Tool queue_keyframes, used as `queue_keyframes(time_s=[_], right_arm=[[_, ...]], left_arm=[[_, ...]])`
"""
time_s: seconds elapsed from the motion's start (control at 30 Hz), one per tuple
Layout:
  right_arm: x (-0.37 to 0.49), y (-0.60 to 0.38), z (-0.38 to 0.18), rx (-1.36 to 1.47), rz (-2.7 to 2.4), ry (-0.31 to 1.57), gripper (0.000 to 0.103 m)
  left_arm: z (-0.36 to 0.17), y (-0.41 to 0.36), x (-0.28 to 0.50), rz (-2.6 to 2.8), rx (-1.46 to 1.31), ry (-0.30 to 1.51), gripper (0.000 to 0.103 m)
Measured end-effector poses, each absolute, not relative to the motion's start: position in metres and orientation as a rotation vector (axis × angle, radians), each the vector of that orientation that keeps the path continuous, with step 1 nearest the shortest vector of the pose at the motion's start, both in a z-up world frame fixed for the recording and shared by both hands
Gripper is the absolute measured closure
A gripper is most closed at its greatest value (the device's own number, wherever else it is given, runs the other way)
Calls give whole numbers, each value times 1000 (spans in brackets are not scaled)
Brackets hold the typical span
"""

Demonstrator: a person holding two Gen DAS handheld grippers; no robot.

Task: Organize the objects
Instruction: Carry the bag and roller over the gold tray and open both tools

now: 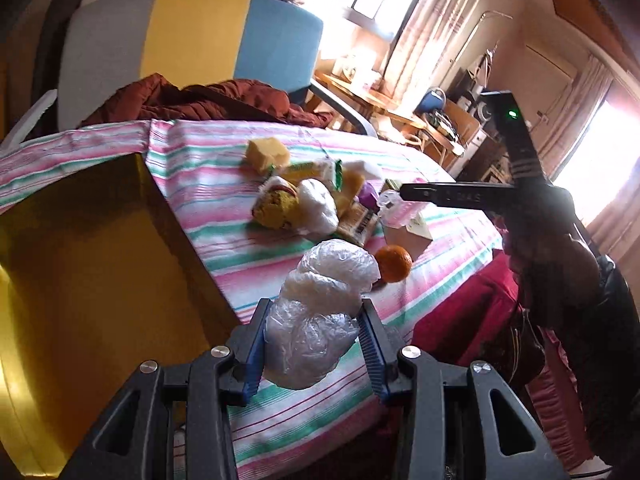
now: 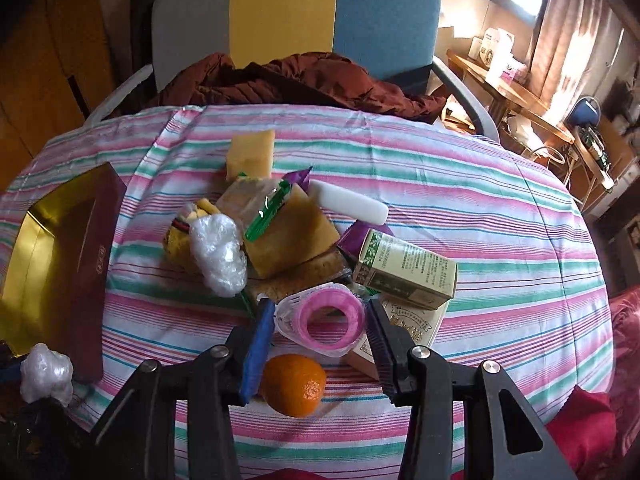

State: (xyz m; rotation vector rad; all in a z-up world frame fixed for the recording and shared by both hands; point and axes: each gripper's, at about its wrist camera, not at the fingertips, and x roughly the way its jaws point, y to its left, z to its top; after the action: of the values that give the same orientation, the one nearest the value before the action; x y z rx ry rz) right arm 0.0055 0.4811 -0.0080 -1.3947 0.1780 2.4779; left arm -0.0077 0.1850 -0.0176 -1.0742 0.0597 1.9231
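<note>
Gripping a crumpled clear plastic bag, the left tool has both blue pads pressed into the bag's sides and holds it above the near edge of the desk, just beside the open gold-lined box. Same bag shows at the lower left of the right wrist view, next to the box's maroon outer wall. Right tool sits with its pads on either side of a clear blister pack with a pink ring; whether they actually press on it cannot be told. An orange lies on the striped cloth directly below that pack, close to the tool's left pad. Behind the pack: a green-and-cream carton tilted on top of a tan box, purple wrappers, a tan sponge block under a green-edged packet, a white bar, a second wad of clear plastic against a yellow item in a wrapper, and a yellow sponge farthest back. All clustered mid-desk, mostly touching. Beyond the desk, a grey-yellow-blue chair with a rust-brown jacket draped over it.
</note>
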Motion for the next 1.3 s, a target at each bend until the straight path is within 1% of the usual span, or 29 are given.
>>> queue_keyframes(time_s=[0.13,0.27,0.4,0.53,0.63,0.67,0.73,0.8,0.9,0.97,1.03,1.1,1.13,1.17,1.23,1.3], right_arm=[[9,454,16,-1337,2593,183,56],[4,406,33,-1315,2756,198,56],[-9,347,33,-1360,2918,219,56],[-24,294,17,-1497,3019,234,56],[-31,260,-1,-1638,3045,246,56],[-33,250,-8,-1680,3042,264,56],[-36,234,-21,-1732,3040,290,56],[-41,222,-36,-1795,3031,382,54],[-42,210,-50,-1856,3023,419,54],[-41,206,-54,-1887,3013,436,43],[-37,206,-55,-1900,3011,411,40],[-33,206,-55,-1893,2999,380,31],[-32,207,-53,-1878,2992,359,22],[-28,209,-52,-1860,2988,338,18],[-23,212,-48,-1813,2989,293,17],[-18,217,-42,-1741,2999,246,10]], left_arm=[[-10,149,-20,2014,-1079,9,61],[-12,103,-32,2141,-1109,-29,60],[-23,53,-43,2276,-1166,-44,60],[-38,8,-48,2365,-1237,-66,59],[-48,-9,-46,2384,-1272,-65,58],[-51,-11,-45,2390,-1283,-62,56],[-55,-18,-39,2400,-1310,-67,49],[-56,-22,-38,2403,-1318,-97,45],[-53,-29,-36,2416,-1308,-131,45],[-49,-31,-36,2434,-1291,-144,45],[-43,-32,-40,2449,-1269,-172,45],[-36,-33,-42,2465,-1246,-192,45],[-32,-32,-44,2471,-1237,-194,45],[-30,-31,-45,2476,-1228,-191,45],[-23,-26,-46,2487,-1200,-174,45],[-16,-19,-46,2487,-1175,-156,45]])
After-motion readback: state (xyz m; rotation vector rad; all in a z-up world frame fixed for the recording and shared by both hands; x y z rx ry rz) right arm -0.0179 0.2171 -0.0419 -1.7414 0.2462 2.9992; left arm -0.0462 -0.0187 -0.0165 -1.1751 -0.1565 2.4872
